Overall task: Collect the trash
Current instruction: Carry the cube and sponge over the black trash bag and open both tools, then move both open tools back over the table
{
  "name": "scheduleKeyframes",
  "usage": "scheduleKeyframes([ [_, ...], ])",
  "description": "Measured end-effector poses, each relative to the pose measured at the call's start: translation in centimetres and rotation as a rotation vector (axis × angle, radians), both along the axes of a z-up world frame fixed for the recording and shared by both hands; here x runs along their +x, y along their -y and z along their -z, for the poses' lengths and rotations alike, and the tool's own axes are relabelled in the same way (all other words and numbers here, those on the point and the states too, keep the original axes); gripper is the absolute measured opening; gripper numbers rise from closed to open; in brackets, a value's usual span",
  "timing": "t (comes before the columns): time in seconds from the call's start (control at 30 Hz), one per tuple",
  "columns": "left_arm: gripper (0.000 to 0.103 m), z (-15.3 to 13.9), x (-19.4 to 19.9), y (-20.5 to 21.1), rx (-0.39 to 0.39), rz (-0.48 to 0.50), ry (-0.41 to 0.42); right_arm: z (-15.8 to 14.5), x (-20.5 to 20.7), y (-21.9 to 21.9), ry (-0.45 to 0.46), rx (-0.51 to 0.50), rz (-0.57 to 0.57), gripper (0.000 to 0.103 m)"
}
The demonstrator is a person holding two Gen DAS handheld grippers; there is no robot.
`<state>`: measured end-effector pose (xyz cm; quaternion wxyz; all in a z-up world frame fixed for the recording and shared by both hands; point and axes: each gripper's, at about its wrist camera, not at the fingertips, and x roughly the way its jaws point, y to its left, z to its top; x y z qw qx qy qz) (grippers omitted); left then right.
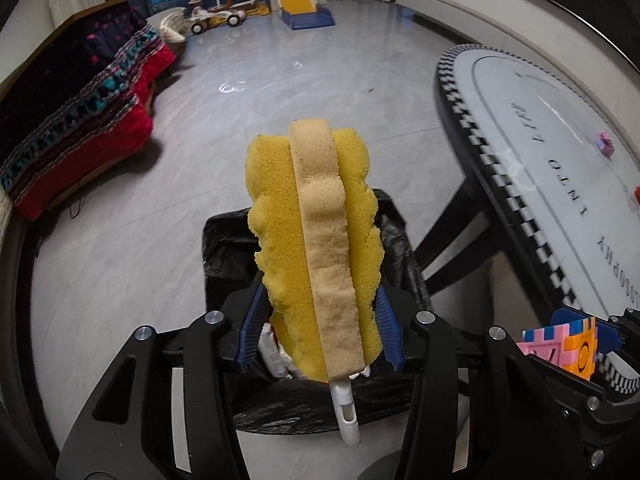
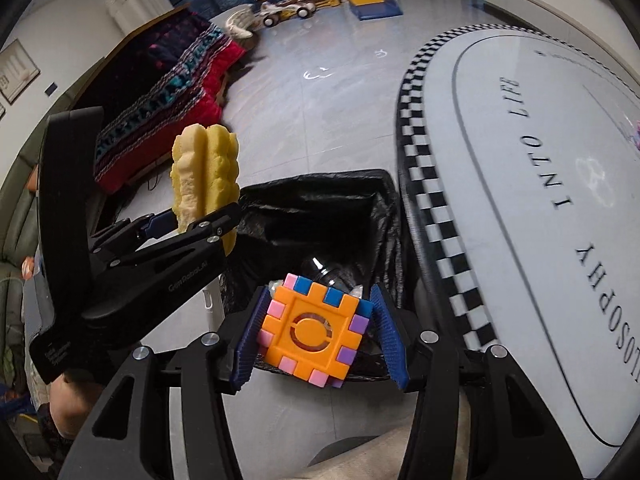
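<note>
A yellow-and-tan sponge head (image 1: 320, 248) on a white plastic stub stands upright at frame centre. An orange puzzle cube (image 2: 314, 330) with pink, blue, purple tabs sits lower centre, above the black-lined bin (image 2: 320, 204).

Both wrist views steep-down, close; share trash bin (image 1: 224, 240).

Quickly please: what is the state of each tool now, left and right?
Left tool: the yellow sponge is between its fingers; grip uncertain.
Right tool: closed on the orange puzzle cube.
</note>
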<state>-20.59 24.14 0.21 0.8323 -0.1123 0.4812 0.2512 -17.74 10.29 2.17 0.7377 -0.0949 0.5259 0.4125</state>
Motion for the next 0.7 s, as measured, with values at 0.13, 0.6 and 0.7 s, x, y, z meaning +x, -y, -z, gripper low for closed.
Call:
scheduleKeyframes([
  [0.13, 0.097, 0.9, -1.3, -2.8, 0.013, -0.112, -0.038, 1.4, -1.0, -1.8, 0.01, -0.041, -0.024, 0.069],
  [0.6, 0.097, 0.9, -2.0, -3.4, -0.028, -0.111, -0.027, 1.4, -0.3, -0.1, -0.022, -0.007, 0.015, 0.069],
  [0.7, 0.097, 0.0, -1.3, -2.5, -0.021, -0.079, -0.007, 0.9, 0.4, 0.8, -0.021, 0.01, 0.035, 0.069],
])
